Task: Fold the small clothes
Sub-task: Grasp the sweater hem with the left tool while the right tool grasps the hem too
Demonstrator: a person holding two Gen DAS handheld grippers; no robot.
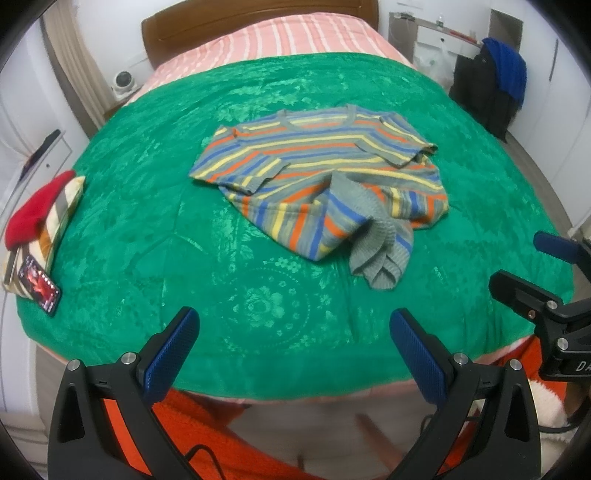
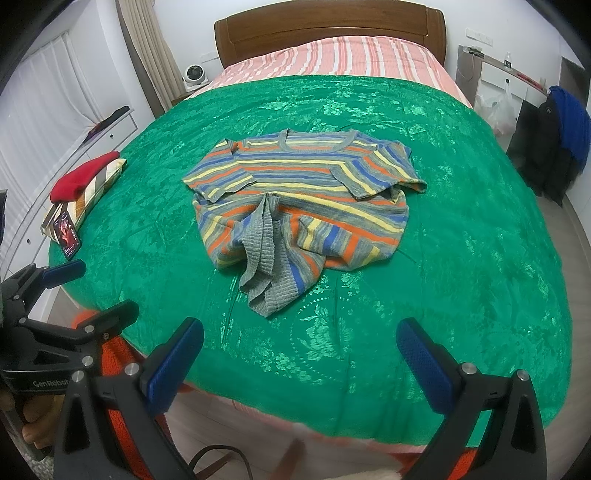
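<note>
So the striped sweater (image 2: 295,199) is lying roughly in the middle of the bed, on top of a shiny green bedspread (image 2: 461,229). Neckline points toward the headboard (image 2: 328,31). Both short sleeves are flipped in over the chest, and the bottom hem is bunched up in the middle so the grey ribbed edge sticks out toward the near side of the bed in a crumpled fold. Stripes are orange, blue, yellow and grey.

Neither gripper is touching it. The left gripper (image 1: 295,350) hangs over the near edge of the bed with its jaws spread wide and nothing between them, blue pads facing each other. Same deal with the right gripper (image 2: 301,360), jaws wide apart, empty, well short of the sweater. Each one pops up at the edge of the other's camera too, and a bit of a hand (image 2: 31,417) shows on the left gripper's handle.

Over at the left edge of the bed there's a small stack: something red (image 2: 83,175) on top of striped folded cloth (image 2: 98,188), with a phone (image 2: 66,230) lying just beside it, screen lit. Pink striped bedding (image 2: 354,55) shows beyond the green cover. A small white fan (image 2: 192,74) sits left of the headboard, and dark and blue clothes (image 2: 557,136) hang off to the right of the bed.
</note>
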